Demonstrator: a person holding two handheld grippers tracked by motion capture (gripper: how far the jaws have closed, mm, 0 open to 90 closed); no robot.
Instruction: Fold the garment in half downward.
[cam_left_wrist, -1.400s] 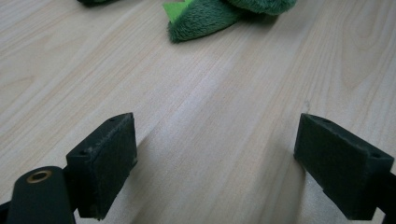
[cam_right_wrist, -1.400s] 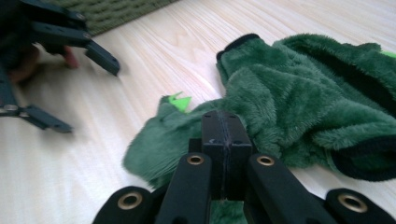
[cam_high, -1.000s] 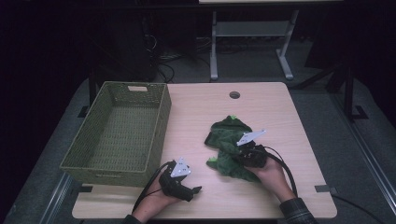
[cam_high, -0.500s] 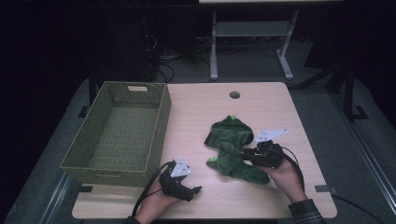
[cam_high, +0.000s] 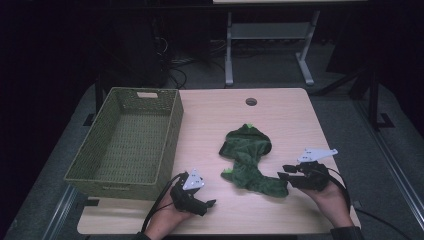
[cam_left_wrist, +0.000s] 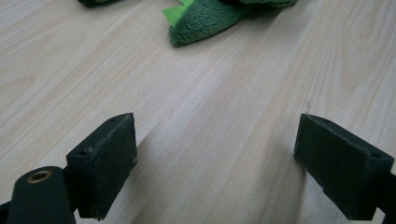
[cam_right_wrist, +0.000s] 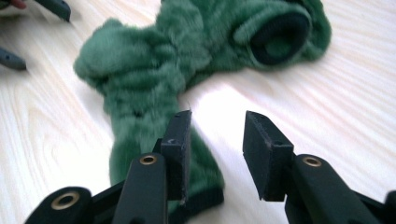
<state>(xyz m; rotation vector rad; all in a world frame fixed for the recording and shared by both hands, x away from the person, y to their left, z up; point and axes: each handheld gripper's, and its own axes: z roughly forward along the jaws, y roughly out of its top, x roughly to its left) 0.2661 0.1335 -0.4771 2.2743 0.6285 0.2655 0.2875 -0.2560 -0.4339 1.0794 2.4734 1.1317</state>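
A fuzzy green plush garment (cam_high: 247, 155) lies crumpled on the wooden table (cam_high: 280, 115), right of centre. My right gripper (cam_high: 283, 172) sits at its lower right end. Its jaws have just been opening, and they stand apart over bare table. In the right gripper view (cam_right_wrist: 217, 126) the left jaw overlaps the garment's (cam_right_wrist: 154, 70) dark hem, with nothing pinched between the pads. My left gripper (cam_high: 209, 203) rests near the front edge, open. In the left gripper view (cam_left_wrist: 215, 140) only wood lies between its jaws, and a light-green tip of the garment (cam_left_wrist: 205, 18) lies ahead of it.
A green woven basket (cam_high: 170, 145), with nothing in it, stands on the left half of the table. A round cable hole (cam_high: 251, 101) sits near the far edge. Past the table stand a metal frame (cam_high: 270, 45) and loose cables on the floor.
My right gripper has slid right and back off the garment while its jaws opened, and the garment stays on the table. The left gripper has not moved.
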